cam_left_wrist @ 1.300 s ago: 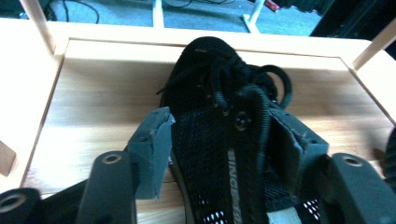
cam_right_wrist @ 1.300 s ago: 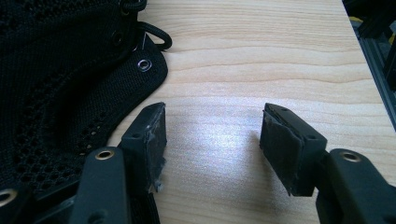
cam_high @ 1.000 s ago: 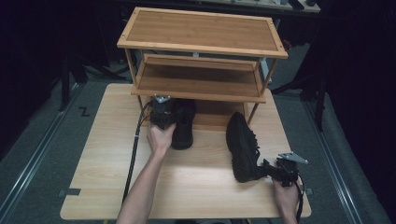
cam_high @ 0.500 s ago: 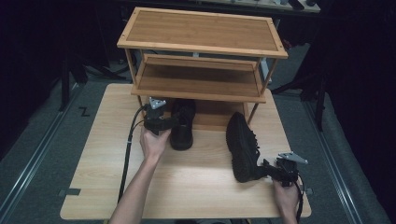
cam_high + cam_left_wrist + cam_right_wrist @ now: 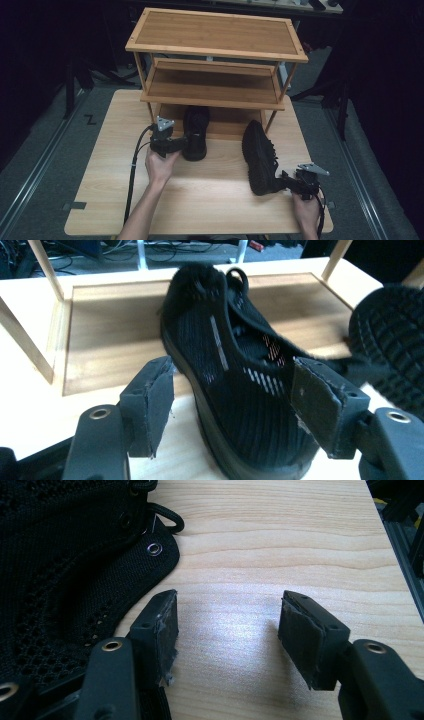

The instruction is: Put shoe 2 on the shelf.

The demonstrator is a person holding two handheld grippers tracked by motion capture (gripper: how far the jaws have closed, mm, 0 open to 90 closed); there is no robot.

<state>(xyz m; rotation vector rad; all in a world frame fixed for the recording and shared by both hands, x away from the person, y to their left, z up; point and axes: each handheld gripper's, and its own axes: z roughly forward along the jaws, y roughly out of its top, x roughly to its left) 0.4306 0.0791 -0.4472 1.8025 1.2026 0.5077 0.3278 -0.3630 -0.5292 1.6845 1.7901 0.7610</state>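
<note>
Black mesh shoe (image 5: 196, 134) lying at the centre of the high view, toe under the lowest board of the wooden rack (image 5: 215, 35), sole down on the pale wooden surface (image 5: 210, 200). Left tongs (image 5: 176, 144) held level just left of this shoe, pointing to the right of the frame, gripped from below by the left hand (image 5: 161, 166), forearm rising from the bottom edge. Seen in the left gripper view, pads (image 5: 150, 405) spread wide, with the shoe (image 5: 235, 390) between them but not pinched. Second black shoe (image 5: 259, 155) at lower right of the high view, tipped on its side, sole turned to the left. Right tongs (image 5: 287, 184) low at the heel of this shoe, held by the right hand (image 5: 306, 212) near the bottom right corner. Seen in the right gripper view, pads (image 5: 162, 630) spread apart over bare wood, with the shoe's black mesh (image 5: 60, 570) just beside the left pad, not clamped.
</note>
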